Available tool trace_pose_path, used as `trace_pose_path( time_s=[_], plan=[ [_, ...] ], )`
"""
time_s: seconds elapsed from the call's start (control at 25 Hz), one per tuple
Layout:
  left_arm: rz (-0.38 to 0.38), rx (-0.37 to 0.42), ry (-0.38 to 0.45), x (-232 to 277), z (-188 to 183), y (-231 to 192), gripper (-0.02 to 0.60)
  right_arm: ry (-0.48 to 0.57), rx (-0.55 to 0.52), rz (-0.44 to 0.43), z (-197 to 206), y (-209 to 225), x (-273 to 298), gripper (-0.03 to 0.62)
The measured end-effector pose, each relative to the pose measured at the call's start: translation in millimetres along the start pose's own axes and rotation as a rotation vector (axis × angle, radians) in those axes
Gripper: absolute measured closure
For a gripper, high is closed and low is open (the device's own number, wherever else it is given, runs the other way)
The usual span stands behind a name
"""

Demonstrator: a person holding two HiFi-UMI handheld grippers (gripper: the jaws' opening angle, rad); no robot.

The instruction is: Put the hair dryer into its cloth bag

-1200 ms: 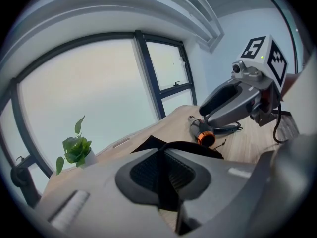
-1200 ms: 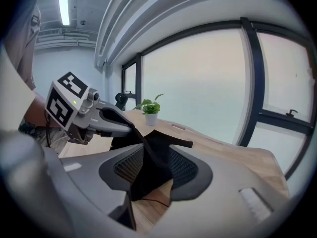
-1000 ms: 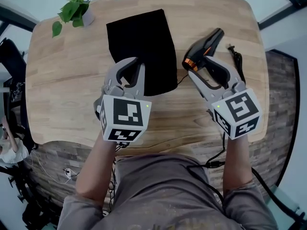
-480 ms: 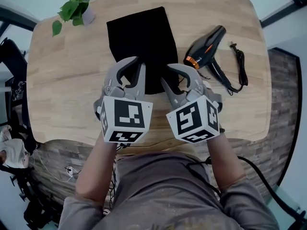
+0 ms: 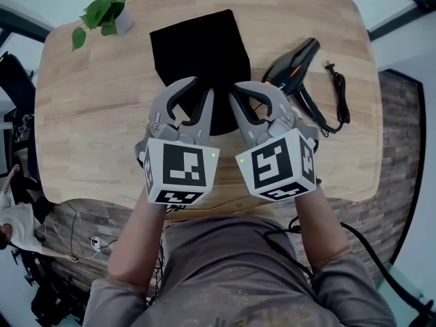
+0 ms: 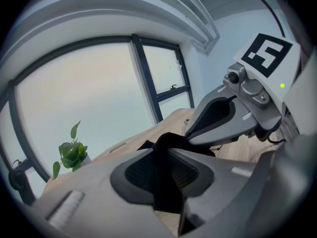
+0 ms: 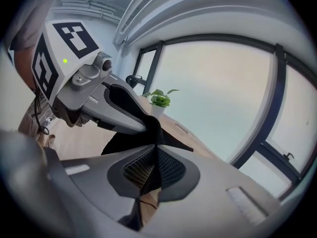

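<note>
From the head, looks steeply down over the whole wooden table (image 5: 88, 114), with the left gripper (image 5: 196, 99) and right gripper (image 5: 246, 99) large and near at the frame's centre. From the left gripper, looks low and very close along its own jaws across the tabletop toward the windows (image 6: 99, 93), catching the other gripper at upper right; from the right gripper, faces much the same way, catching the left one at upper left. In all three, shows the cloth bag (image 5: 201, 46) and the potted plant (image 5: 102, 12).
</note>
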State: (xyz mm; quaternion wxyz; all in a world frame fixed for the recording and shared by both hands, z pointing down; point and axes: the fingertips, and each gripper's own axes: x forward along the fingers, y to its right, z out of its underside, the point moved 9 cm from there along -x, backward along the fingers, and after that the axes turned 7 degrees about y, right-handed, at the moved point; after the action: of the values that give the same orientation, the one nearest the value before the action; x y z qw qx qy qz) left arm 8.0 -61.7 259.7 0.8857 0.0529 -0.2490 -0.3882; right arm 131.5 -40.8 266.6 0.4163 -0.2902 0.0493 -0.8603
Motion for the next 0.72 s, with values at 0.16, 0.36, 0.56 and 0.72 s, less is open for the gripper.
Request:
trace_pose_path(
  time_s=[0.16, 0.36, 0.56, 0.72],
  plan=[
    [0.001, 0.039, 0.008, 0.8, -4.8, -0.8, 0.485, -0.013, -0.024, -0.020, 1.3, -1.1, 3.2, 0.553],
    [0.017, 0.088, 0.001, 1.6, -6.4, 1.1, 0.480, -0.011, -0.023, -0.032, 2.0, 3.3, 5.6, 0.553],
    [0.033, 0.105, -0.012, 12.9, -4.9, 3.8, 0.487, 0.005, -0.029, -0.032, -3.4, 6.5, 7.6, 0.553],
    [0.054, 0.106, -0.006, 18.8, -8.8, 3.0, 0.568, 0.026, -0.001, -0.053, -3.8, 8.4, 6.9, 0.537]
  ],
)
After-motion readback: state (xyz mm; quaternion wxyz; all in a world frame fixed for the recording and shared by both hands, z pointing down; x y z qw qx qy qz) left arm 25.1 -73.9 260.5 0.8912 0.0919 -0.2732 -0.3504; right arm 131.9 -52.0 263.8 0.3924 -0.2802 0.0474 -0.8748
